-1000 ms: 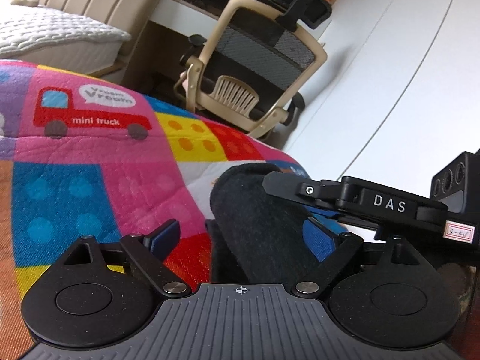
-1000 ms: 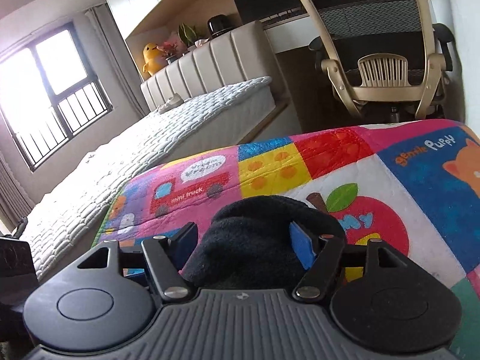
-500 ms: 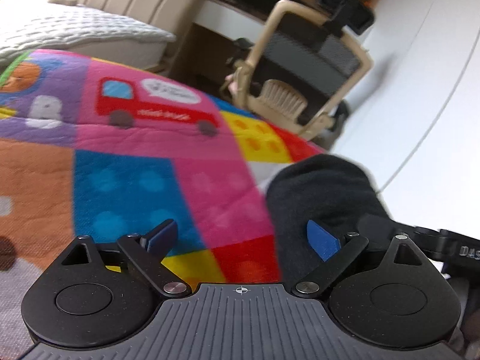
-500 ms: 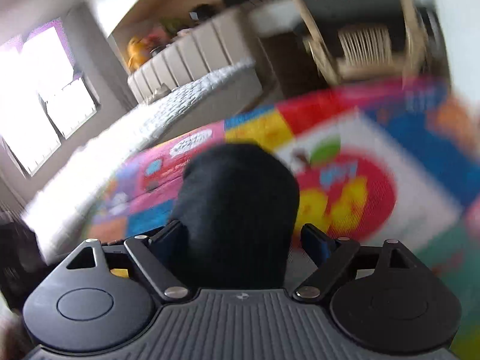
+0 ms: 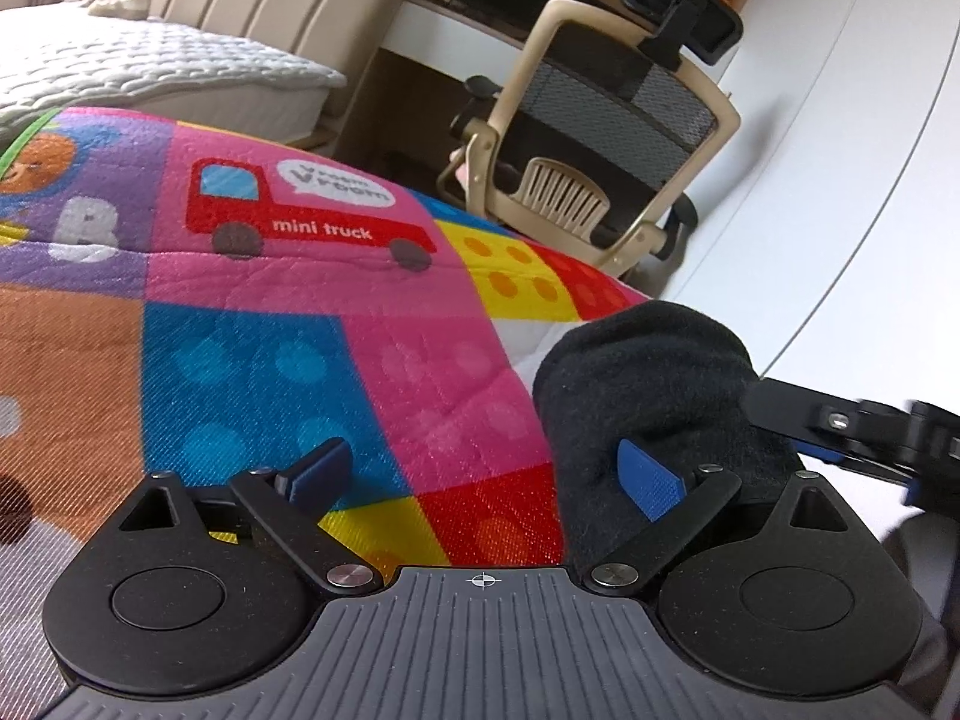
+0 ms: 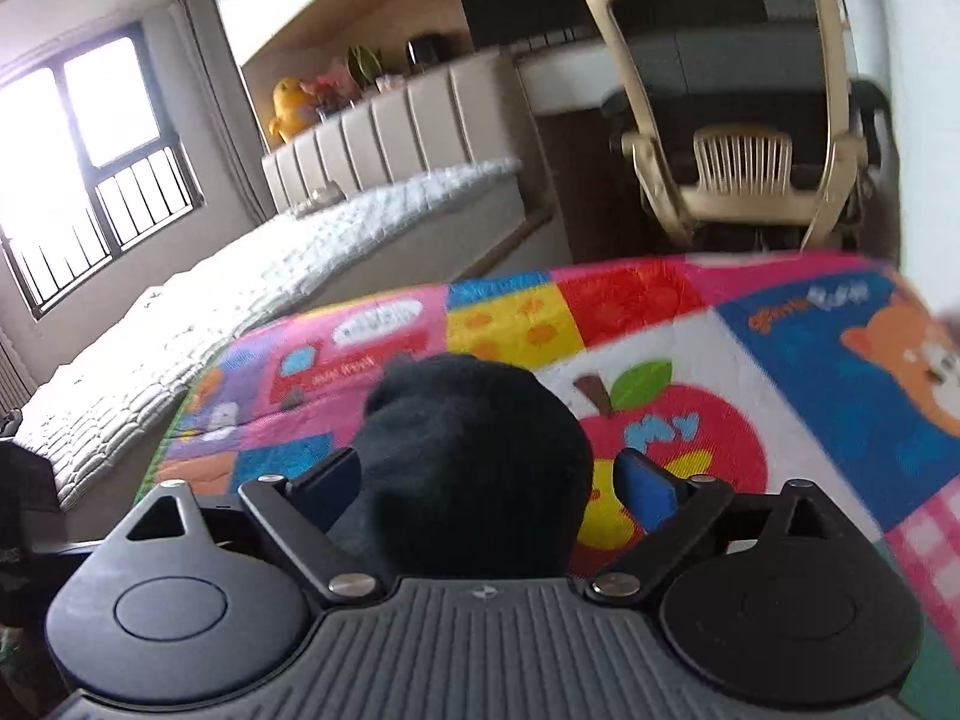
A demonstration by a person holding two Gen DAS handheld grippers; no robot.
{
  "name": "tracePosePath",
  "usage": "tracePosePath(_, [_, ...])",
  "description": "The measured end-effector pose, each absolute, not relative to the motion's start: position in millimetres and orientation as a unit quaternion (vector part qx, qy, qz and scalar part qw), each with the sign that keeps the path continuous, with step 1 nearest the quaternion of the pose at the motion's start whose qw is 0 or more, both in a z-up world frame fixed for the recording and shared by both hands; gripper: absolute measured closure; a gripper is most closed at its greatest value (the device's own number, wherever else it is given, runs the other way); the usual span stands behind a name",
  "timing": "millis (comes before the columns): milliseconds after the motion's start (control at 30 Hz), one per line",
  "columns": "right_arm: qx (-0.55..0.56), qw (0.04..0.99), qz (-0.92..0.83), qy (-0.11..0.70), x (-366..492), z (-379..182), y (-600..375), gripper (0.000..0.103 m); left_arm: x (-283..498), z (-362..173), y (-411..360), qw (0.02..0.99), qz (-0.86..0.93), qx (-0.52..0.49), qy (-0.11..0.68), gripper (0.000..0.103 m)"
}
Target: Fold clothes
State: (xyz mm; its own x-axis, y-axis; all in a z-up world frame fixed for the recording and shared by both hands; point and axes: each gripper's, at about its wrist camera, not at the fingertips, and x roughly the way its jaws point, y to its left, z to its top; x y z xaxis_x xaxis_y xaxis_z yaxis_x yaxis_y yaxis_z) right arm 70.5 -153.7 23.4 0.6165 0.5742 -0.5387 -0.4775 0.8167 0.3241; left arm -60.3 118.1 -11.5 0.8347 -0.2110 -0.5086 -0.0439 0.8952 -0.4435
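Daylight glares through the window [image 6: 90, 168]; right view motion-blurred; fisheye bends both views' edges.

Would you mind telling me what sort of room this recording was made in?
Most likely a bedroom at home: a bed with a white quilted mattress and padded headboard, an office chair at a desk, and a colourful children's play mat.

1. A folded garment [image 5: 648, 396] lies on a play mat [image 5: 252, 360], near the mat's far right corner in the left wrist view.
2. In the right wrist view the garment [image 6: 474, 468] sits between the right gripper's [image 6: 489, 480] fingers.
3. In the left wrist view it lies at the left gripper's [image 5: 486, 474] right finger [image 5: 651, 480]; the right gripper [image 5: 852, 426] reaches in beside it.
4. An office chair [image 5: 606, 138] stands behind the mat.
5. A bed [image 6: 240, 294] lies left of the chair, beyond the mat.
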Motion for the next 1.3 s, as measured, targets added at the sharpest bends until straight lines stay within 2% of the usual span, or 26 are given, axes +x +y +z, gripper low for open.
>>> tracePosePath(133, [0.163,0.847,0.327,0.386,98,2,-163,0.005,-60,-10,117,0.931,-0.042,-0.223,0.287,0.005])
tracePosePath(167, [0.18,0.839,0.335,0.39,100,-3,-166,0.007,-60,-10,117,0.93,-0.042,-0.225,0.288,0.005])
tracePosePath(200, [0.197,0.83,0.342,0.394,102,-7,-168,0.014,-60,-10,118,0.928,-0.045,-0.229,0.289,0.005])
tracePosePath(367, [0.266,0.811,0.353,0.383,102,-16,-185,0.029,-52,-3,112,0.926,-0.055,-0.232,0.294,0.005])
tracePosePath(600, [0.338,0.821,0.318,0.332,104,-27,-224,0.03,-21,20,72,0.948,-0.06,-0.153,0.274,0.005])
tracePosePath(733, [0.311,0.838,0.29,0.341,107,-32,-229,0.028,-8,6,58,0.946,-0.056,-0.149,0.283,0.005])
tracePosePath(833, [0.269,0.858,0.287,0.33,103,-21,-222,0.023,-13,3,62,0.942,-0.058,-0.172,0.281,0.005])
tracePosePath(1067, [0.094,0.938,0.234,0.239,76,23,-192,0.018,-22,-4,71,0.936,-0.06,-0.207,0.278,0.005])
tracePosePath(1167, [0.07,0.934,0.24,0.254,84,28,-187,0.035,-23,-6,70,0.935,-0.064,-0.213,0.274,0.005])
tracePosePath(1300, [0.037,0.934,0.248,0.256,97,22,-178,0.035,-23,-7,68,0.937,-0.061,-0.214,0.269,0.005])
